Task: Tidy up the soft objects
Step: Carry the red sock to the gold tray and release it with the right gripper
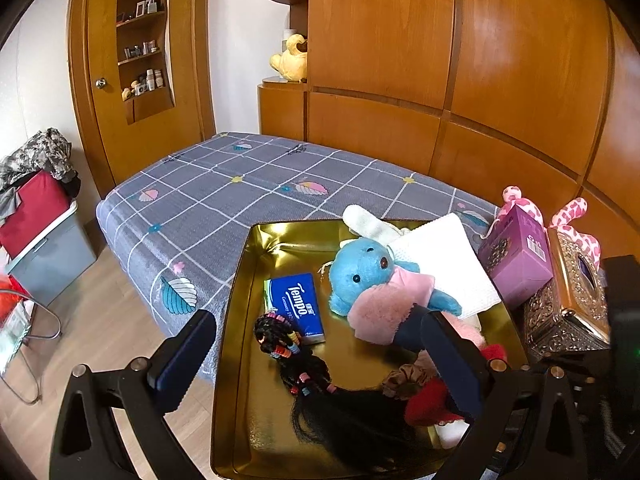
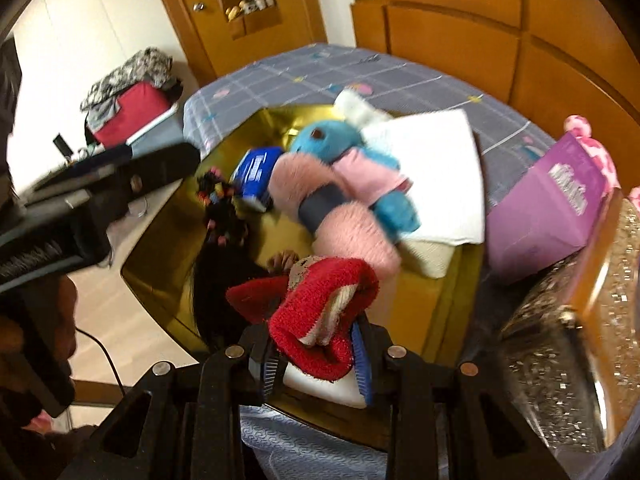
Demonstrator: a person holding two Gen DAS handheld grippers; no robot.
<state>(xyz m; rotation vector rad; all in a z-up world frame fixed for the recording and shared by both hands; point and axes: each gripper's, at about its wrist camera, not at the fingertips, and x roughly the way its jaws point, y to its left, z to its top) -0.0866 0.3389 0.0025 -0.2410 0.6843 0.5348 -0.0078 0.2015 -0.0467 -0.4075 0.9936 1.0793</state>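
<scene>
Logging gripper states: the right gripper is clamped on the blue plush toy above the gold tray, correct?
Not quite. The right gripper is clamped on a red fuzzy sock above the gold tray; the blue plush toy lies in the tray. The right wrist view shows it.

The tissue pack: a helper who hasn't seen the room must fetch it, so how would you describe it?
On the bed stands a gold tray. The tissue pack lies flat on its floor, between the blue plush toy and the tray's left wall. It is the only flat, glossy blue rectangle there, printed with white "Tempo" lettering.
</scene>
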